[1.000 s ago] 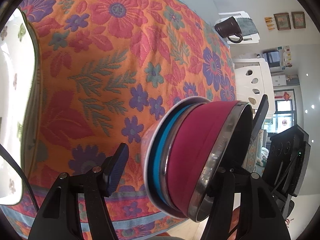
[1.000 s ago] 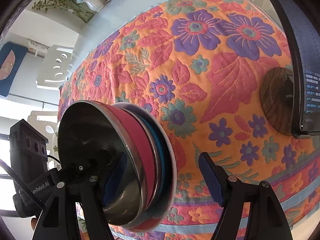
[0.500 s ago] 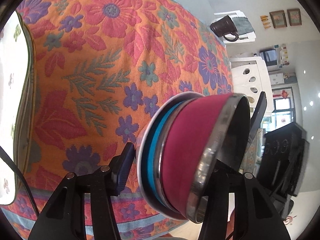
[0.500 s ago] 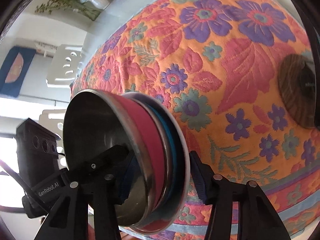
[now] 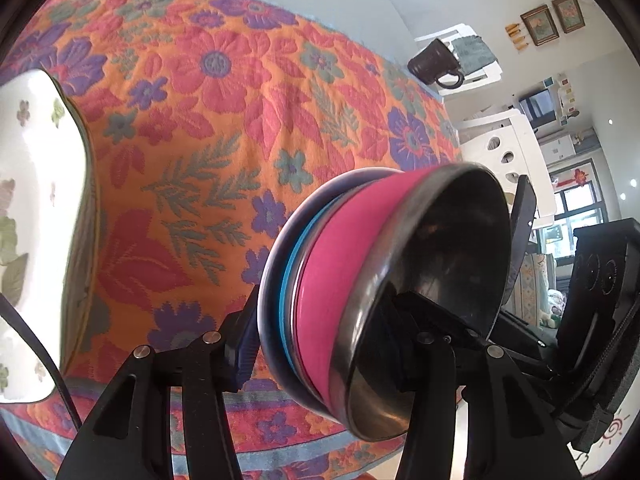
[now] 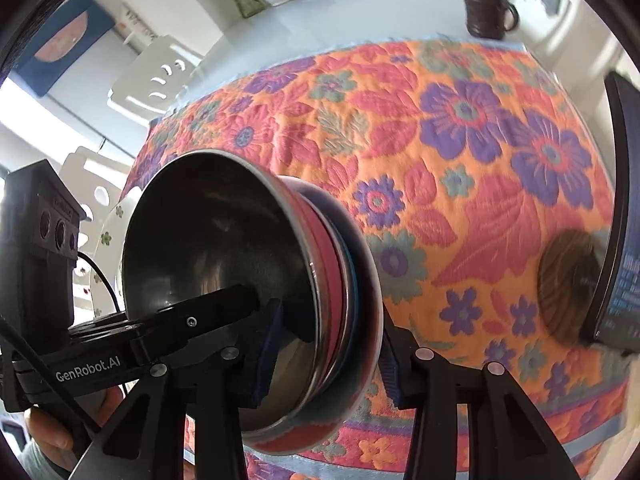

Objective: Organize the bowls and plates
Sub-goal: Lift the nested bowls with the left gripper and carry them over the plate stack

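Note:
A stack of nested bowls (image 5: 344, 292), a steel-lined magenta bowl on top, a blue one and a white one under it, is held tilted on its side above the floral tablecloth (image 5: 224, 128). My left gripper (image 5: 320, 344) is shut on the stack's rim, one finger inside, one under the white bowl. My right gripper (image 6: 324, 356) is shut on the same stack (image 6: 320, 280) from the opposite side. A white flowered plate (image 5: 32, 220) lies at the left edge of the left wrist view.
A dark mug (image 5: 434, 64) stands at the table's far end, also in the right wrist view (image 6: 488, 10). A round wooden coaster (image 6: 568, 284) and a dark screen (image 6: 624, 216) are at the right. White chairs (image 5: 504, 152) stand beyond the table.
Both grippers closed onto the bowl stack from open. The stack lifted off the cloth and both views tipped up toward the far end of the table.

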A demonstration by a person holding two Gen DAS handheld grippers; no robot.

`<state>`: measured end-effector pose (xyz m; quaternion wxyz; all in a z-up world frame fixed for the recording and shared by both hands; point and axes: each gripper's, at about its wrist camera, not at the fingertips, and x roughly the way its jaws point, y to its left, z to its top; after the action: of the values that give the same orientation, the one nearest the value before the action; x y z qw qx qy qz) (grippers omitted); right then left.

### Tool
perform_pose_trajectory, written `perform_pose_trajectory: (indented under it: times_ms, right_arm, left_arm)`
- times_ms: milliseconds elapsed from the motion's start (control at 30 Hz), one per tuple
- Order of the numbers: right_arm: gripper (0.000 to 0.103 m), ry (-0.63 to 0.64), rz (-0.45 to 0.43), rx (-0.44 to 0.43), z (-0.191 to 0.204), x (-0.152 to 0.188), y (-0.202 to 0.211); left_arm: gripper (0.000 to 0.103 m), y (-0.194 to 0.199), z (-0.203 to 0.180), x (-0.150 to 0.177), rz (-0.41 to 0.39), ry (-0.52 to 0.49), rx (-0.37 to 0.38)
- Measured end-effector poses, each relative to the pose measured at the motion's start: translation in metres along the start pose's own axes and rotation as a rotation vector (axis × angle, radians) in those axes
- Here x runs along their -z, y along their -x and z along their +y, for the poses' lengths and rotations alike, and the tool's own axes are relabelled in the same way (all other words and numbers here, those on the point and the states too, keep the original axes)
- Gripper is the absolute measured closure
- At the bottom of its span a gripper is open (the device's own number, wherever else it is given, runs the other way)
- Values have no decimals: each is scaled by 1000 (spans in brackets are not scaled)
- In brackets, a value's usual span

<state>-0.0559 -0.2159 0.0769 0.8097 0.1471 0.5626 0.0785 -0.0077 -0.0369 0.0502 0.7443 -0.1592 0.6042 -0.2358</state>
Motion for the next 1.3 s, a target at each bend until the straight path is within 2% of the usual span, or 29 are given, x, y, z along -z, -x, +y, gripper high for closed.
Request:
perform_pose_trajectory:
  times_ms: [200,433,567,700,833,1000,1300]
  right_arm:
    - [61,47,-10,-6,12,-14,6]
    - [61,46,-4,-68,41,-28,23]
    - [61,94,-32,-110,84,-42,40]
    - [61,157,-31,-136,136,-52,44]
    - [61,176,-9,-159,184,-53,27]
    - [61,135,51,-153,223,-48,-11]
    - [61,12,176,-79,234,-44,-74]
  left_arm:
    - [56,20,-2,-1,-59,36,-20]
    - [57,76,2,3,-159,94,-64]
    - [57,127,16,4,-222,141,-91]
    - [57,169,49,5,-249,193,-124]
    - [57,186,89,2,-238,216,-140]
    - [57,187,135,-5,-185,216,-155]
    - [57,157,185,-19,-43,189,-126]
